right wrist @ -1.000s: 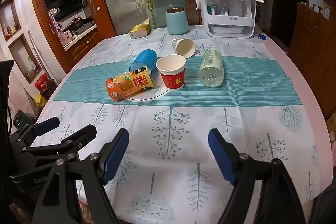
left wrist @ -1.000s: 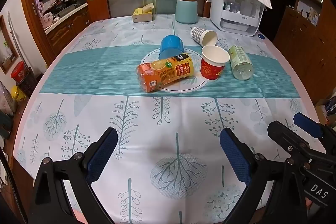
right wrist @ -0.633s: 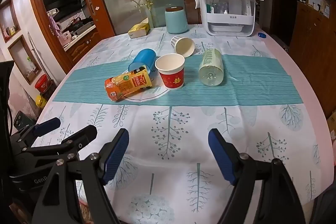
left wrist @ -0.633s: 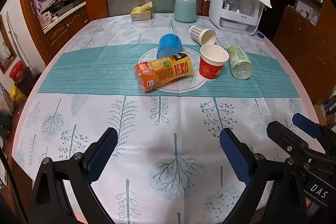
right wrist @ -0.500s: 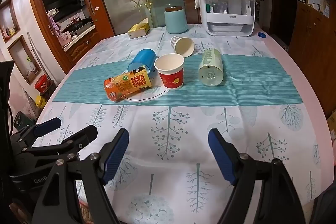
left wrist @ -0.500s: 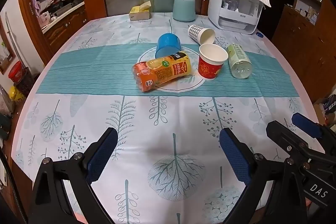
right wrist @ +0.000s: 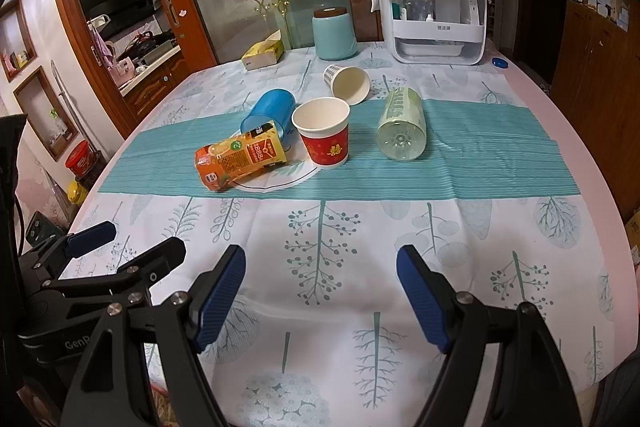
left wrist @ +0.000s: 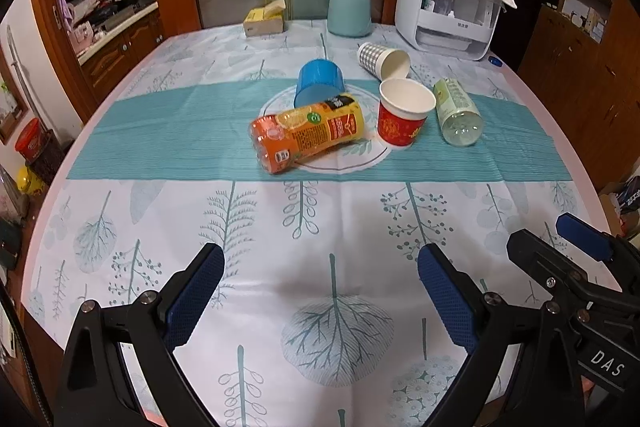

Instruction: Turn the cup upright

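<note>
A checked paper cup (left wrist: 382, 61) (right wrist: 347, 83) lies on its side at mid-table, mouth toward me. A blue plastic cup (left wrist: 319, 83) (right wrist: 268, 114) lies on its side behind an orange juice bottle (left wrist: 307, 131) (right wrist: 240, 159). A red paper cup (left wrist: 404, 117) (right wrist: 325, 136) stands upright. My left gripper (left wrist: 320, 291) is open and empty above the near table edge, well short of the cups. My right gripper (right wrist: 320, 291) is open and empty too, beside the left one (right wrist: 100, 267).
A clear green-labelled bottle (left wrist: 456, 111) (right wrist: 402, 127) lies right of the red cup. At the far edge stand a tissue box (left wrist: 265, 19), a teal canister (left wrist: 349, 10) and a white dispenser under a cloth (left wrist: 448, 11). The table edge (right wrist: 592, 163) curves along the right.
Both views have shifted very slightly; the objects sit a touch nearer the left in the left wrist view. Both grippers stay open and nothing on the table has moved.
</note>
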### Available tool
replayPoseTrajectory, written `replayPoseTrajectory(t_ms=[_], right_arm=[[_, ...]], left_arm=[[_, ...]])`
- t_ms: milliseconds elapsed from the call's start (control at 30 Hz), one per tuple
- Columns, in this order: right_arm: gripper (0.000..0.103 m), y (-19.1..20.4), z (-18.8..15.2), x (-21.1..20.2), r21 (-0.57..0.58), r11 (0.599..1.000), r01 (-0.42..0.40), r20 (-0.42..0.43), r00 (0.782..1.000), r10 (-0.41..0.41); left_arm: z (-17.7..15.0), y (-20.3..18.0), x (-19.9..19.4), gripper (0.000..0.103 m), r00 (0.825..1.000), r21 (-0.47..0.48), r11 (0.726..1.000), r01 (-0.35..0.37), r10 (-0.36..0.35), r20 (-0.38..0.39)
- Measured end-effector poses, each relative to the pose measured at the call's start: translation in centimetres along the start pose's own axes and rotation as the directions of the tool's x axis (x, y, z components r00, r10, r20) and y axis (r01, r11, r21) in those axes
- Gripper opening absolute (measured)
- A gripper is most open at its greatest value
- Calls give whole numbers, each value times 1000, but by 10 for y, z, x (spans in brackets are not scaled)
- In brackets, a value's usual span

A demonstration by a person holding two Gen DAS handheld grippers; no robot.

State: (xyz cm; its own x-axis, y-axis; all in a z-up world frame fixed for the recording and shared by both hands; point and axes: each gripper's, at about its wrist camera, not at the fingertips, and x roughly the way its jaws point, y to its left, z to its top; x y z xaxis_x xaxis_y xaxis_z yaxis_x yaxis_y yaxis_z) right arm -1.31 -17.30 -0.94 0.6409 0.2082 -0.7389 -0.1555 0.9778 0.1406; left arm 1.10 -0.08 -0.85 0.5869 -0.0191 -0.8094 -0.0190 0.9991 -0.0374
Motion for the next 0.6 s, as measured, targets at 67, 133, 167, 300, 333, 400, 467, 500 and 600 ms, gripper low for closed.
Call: replayPoseTrajectory(t_ms=[67,133,167,300,333,400,467,500,600], right_arm=[[79,-1,0,3,4,1000,2,-5,1000,-2],[79,0,0,4,6,1000,-3,-9,1000,4],[79,0,-1,5,3,1000,-1,-10,1000,1],[79,2,0,5,4,1000,-2,-14,1000,2],[79,3,0,6,4,1000,-1,-14,1000,1],[79,2,0,6,2,1000,1,-12,1000,-1],[79,2,1,6,4,1000,-2,-14,1000,2],[79,2,0,7,5,1000,-3,-15,1000,3],[79,2,1,6,3,1000,-1,-14,1000,2]], left_arm=[[-1,0,3,96,1000,1,1000,2,-2,-9],[-2,-1,4,96,1000,3,1000,-1,1,-14],[-2,-1,5,96,1000,3,1000,-1,1,-15],[-2,-1,6,96,1000,4,1000,-4,4,-12],[-1,-1,6,96,1000,3,1000,-4,4,-13],[-1,0,7,96,1000,3,1000,-3,3,-13],[-1,-1,7,96,1000,3,1000,-4,4,-14],[-1,-1,7,96,1000,2,1000,-5,5,-14],[-1,0,7,96,1000,2,1000,-5,5,-13]])
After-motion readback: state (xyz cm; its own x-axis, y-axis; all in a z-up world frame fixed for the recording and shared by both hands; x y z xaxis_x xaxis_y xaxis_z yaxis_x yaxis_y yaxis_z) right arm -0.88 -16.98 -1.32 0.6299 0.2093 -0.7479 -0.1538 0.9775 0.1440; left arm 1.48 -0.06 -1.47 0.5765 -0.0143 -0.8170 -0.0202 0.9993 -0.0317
